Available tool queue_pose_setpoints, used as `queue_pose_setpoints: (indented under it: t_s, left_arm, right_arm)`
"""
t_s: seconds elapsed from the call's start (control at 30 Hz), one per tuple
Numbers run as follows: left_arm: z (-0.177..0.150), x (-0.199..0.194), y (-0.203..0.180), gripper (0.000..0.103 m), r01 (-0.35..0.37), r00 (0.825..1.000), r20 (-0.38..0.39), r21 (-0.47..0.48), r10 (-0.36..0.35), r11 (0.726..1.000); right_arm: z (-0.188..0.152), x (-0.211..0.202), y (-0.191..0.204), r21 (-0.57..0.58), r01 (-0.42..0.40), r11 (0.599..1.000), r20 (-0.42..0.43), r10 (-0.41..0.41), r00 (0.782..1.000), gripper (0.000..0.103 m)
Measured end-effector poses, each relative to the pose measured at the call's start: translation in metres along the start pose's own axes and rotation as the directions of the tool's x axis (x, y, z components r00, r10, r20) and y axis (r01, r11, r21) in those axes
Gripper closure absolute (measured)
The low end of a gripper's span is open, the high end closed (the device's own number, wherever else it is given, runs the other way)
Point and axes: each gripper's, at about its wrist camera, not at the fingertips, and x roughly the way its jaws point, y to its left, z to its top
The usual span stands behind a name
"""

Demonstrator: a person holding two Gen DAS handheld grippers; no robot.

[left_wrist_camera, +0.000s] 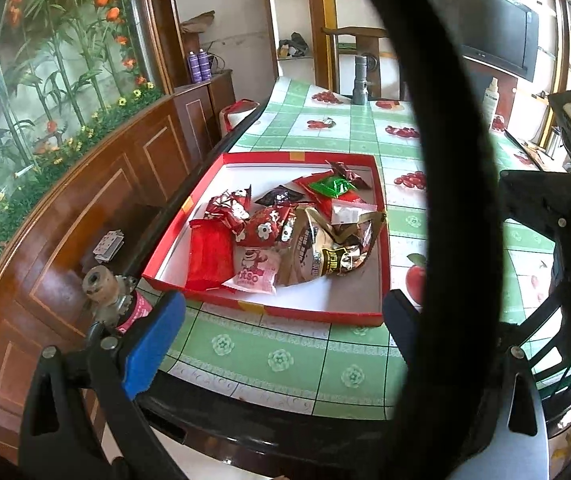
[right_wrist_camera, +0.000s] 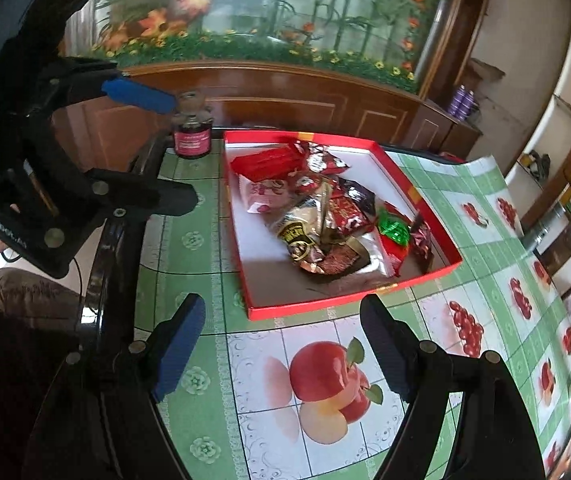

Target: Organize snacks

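Heaped snack packets [left_wrist_camera: 285, 232] in red tray [left_wrist_camera: 269, 310]

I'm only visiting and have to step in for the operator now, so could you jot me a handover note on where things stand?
Left gripper: open, empty, short of the red tray's near rim.
Right gripper: open, empty, over the tablecloth before the tray.
Snacks: all heaped in the tray, among them the gold bag, pink packet, red pouch and green packet.
Done: snacks gathered in the tray.
Left: probably sorting the heap.
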Motion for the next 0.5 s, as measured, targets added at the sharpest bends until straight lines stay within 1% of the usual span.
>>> queue_pose_setpoints:
  t_s: [0.23,0.4,0.5]
  left_arm:
    - [0.0,-0.005,0.003,0.004,-0.011,1.0,0.008,-0.006,0.011,1.0]
    - [0.003,-0.012,0.005,0.004,-0.058,0.997,0.049,-0.009,0.058,0.998]
    - [0.007,-0.015,0.006,0.004,-0.06,0.997,0.055,-0.015,0.061,0.998]
  right_arm:
    - [0.006,0.003,0.004,-0.04,-0.007,0.999,-0.001,0.007,1.0,0.023]
    - [0.008,0.0,-0.001,-0.026,-0.007,1.0,0.021,0.007,1.0,0.023]
    - [0.004,-0.004,-0.006,-0.003,0.002,1.0,0.037,-0.002,0.999,0.023]
